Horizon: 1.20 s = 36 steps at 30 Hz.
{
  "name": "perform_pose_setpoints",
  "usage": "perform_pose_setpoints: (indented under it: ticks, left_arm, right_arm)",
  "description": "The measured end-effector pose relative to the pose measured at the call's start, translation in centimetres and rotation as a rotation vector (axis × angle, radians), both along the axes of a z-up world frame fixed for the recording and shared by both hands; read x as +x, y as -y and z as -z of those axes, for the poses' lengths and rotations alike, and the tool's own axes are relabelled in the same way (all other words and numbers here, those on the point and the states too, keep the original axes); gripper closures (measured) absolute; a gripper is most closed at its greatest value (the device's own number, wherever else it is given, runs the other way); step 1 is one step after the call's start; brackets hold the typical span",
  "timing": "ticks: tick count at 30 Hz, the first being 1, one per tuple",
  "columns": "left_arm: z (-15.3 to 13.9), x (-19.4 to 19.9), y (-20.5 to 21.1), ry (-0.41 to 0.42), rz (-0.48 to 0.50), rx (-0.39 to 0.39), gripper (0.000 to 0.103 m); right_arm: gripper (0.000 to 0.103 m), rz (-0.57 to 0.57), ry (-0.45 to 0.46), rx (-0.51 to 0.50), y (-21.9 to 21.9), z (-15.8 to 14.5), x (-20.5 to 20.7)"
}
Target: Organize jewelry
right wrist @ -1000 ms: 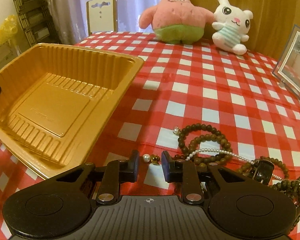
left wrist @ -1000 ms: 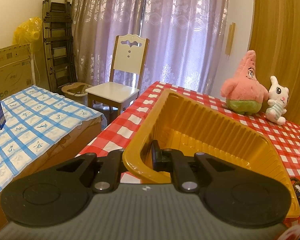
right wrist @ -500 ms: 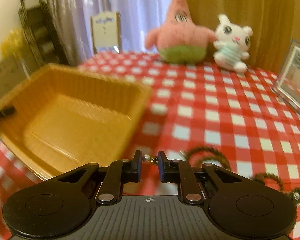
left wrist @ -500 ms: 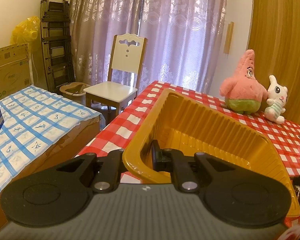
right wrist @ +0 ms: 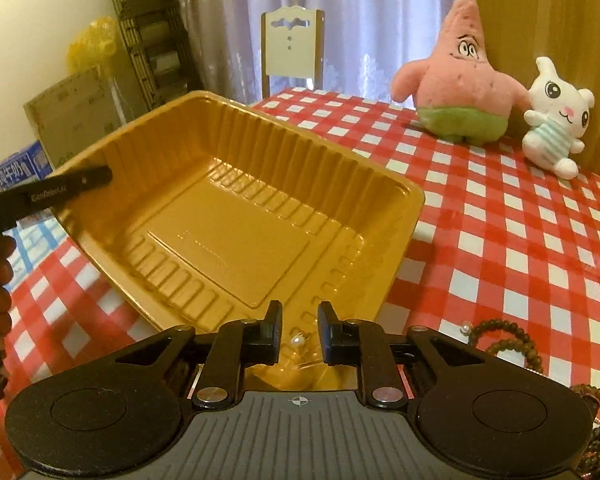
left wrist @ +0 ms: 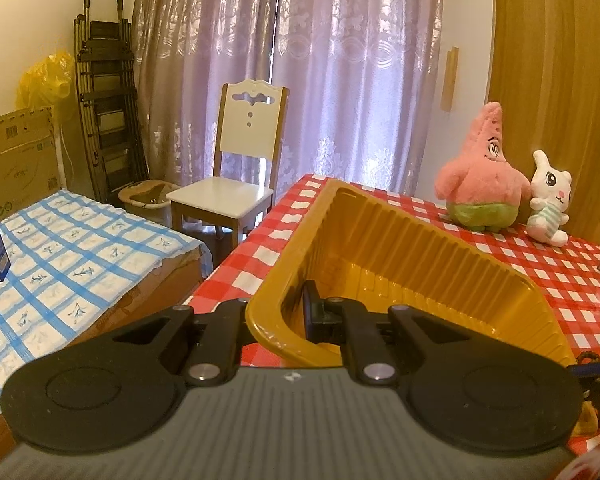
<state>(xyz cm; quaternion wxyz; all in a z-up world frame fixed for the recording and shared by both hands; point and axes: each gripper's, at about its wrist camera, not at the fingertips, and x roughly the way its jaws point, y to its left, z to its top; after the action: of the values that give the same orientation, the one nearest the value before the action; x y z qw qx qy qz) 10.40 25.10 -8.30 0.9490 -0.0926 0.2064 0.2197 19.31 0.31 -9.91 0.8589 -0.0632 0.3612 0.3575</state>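
Pink star plush (right wrist: 458, 92), white bunny plush (right wrist: 556, 120) side by side; chair (left wrist: 240, 172) beyond.

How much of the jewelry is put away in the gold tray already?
Barely started. Done: the left gripper clamps the gold tray by its rim, tilted. In hand: the right gripper has just been opening its jaws; a pearl earring lies loose between them, seemingly over the tray's near corner. Left: another pearl and the brown bead bracelets on the tablecloth.
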Motion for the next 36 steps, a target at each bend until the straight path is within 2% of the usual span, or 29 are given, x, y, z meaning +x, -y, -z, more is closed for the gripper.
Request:
perform_pose_setpoints:
  ticks: [5, 11, 23, 36]
  left_arm:
    - [-0.2, 0.0, 0.0, 0.008, -0.004, 0.015, 0.092]
    - [-0.4, 0.2, -0.7, 0.01, -0.013, 0.025, 0.092]
    - [-0.4, 0.7, -1.2, 0.001, -0.016, 0.023, 0.092]
    - [-0.4, 0.7, -1.2, 0.002, -0.015, 0.022, 0.092]
  right_arm:
    - [0.079, 0.102, 0.003, 0.052, 3.8, -0.3, 0.8]
    - [0.079, 0.22, -0.006, -0.021, 7.2, 1.2, 3.7]
    - [0.08, 0.189, 0.042, -0.101, 6.0, 3.4, 6.6]
    - [0.093, 0.177, 0.056, -0.181, 5.4, 5.1, 6.7]
